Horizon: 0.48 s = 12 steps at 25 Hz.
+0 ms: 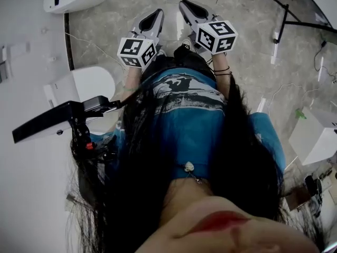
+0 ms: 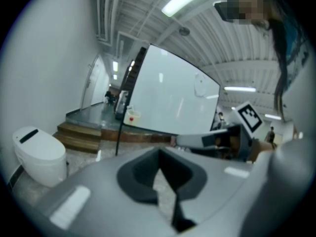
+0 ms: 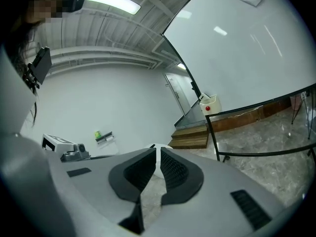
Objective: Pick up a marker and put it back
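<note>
- Long dark hair [image 1: 247, 157] and a blue printed shirt [image 1: 184, 120] lie closest to the head view and fill its lower half.
- Left tongs [image 1: 152, 17] and right tongs [image 1: 192, 8] are held side by side beyond the shirt. Their tips point away from the body, over the grey marbled floor [image 1: 105, 30].
- Each carries its cube with square markers: left cube [image 1: 138, 51], right cube [image 1: 217, 36]. Dark bands [image 1: 222, 70] circle the wrist behind the right cube.
- Left tongs, own view: the dark pads [image 2: 143, 174] meet at their tips; clenched, with only floor showing below them.
- Right tongs, own view: the ribbed pads [image 3: 173, 169] stand all but together, a hairline slit between them; clenched on nothing.
- Marker: no view lets its place be told. A small green item [image 3: 98, 134] on a wall ledge is too small to identify.
- Whiteboard [image 3: 247, 48] on a black frame stands on the floor ahead, beside wooden steps [image 3: 190, 137]. A white box with a red dot [image 3: 210, 104] sits at the board's lower corner.
- White rounded unit [image 2: 37, 152] stands on the floor at the left.
- Black bracket [image 1: 58, 120] projects at the left of the head view.
</note>
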Motion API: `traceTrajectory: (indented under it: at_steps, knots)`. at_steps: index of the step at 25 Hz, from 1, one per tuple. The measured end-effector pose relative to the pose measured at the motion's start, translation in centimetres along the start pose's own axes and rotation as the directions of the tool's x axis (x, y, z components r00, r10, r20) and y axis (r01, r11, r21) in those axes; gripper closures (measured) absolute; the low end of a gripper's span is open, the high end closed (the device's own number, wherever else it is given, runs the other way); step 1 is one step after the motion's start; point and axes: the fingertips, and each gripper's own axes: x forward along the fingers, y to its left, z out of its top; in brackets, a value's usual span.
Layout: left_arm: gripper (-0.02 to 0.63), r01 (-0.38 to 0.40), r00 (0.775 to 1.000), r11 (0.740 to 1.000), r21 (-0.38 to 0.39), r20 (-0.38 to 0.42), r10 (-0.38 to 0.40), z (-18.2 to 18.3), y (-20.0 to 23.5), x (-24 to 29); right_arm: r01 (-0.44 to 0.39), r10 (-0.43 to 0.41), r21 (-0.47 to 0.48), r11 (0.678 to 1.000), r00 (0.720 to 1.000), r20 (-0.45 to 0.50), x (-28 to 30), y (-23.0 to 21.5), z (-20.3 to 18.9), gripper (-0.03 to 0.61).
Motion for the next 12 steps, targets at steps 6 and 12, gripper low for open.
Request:
traceTrajectory:
  at_steps: [6,12]
  knots:
    - [0.614,-0.011,1.000,1.000,-0.004,0.022,0.011,1.1,0.7,-0.4,-0.023,0.023,0.010,1.000,1.000,-0.015,0.6,1.3,0.1,0.543]
    - [0.614,0.031,0.998,0.999,-0.008,0.061,-0.030,1.6,2.2,-3.2,0.000,0.000,0.016,1.000,1.000,-0.007,1.5,4.9,-0.8,0.543]
